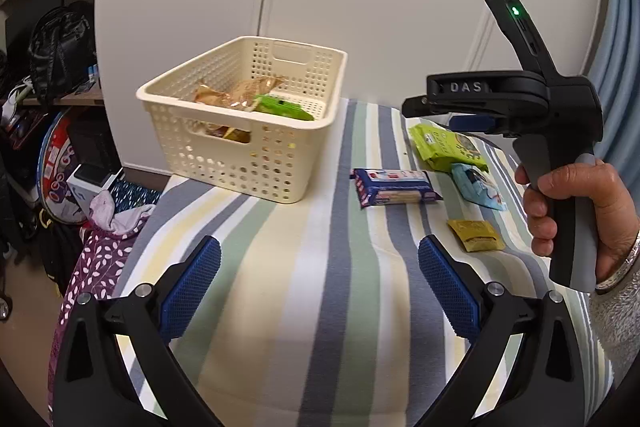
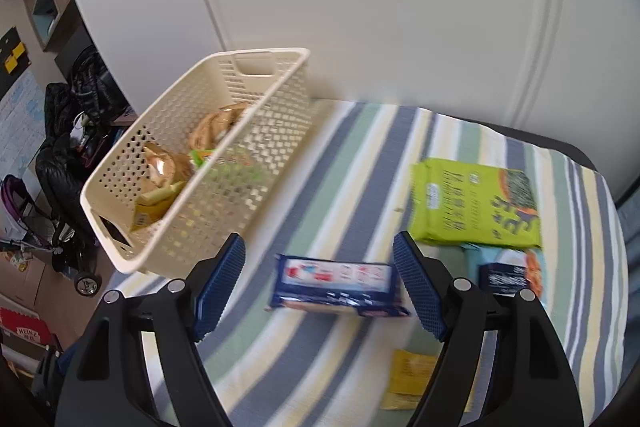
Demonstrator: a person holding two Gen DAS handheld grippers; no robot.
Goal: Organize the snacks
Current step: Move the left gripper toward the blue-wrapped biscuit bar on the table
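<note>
Snacks are being gathered into the cream basket, which is sitting on the striped tabletop and is already carrying a few wrapped packets. Four packets are lying outside it: the blue packet just beside the basket, the green packet farther from the basket, a light-blue packet beyond the blue one, and a small yellow packet farthest from the basket's front wall.

Trouble is being risked mainly at the blue packet: it is lying flat and looks slick and thin, so it could be pushed along the cloth or be pinched together with a fold of fabric if the fingers are brought down too shallow. The basket's near wall could also be knocked on the way over, since it is standing close by.

The right gripper is being held above the blue packet with its fingers spread wide, touching nothing. The left gripper is being held over bare cloth, away from the basket, its fingers likewise wide apart and empty.
</note>
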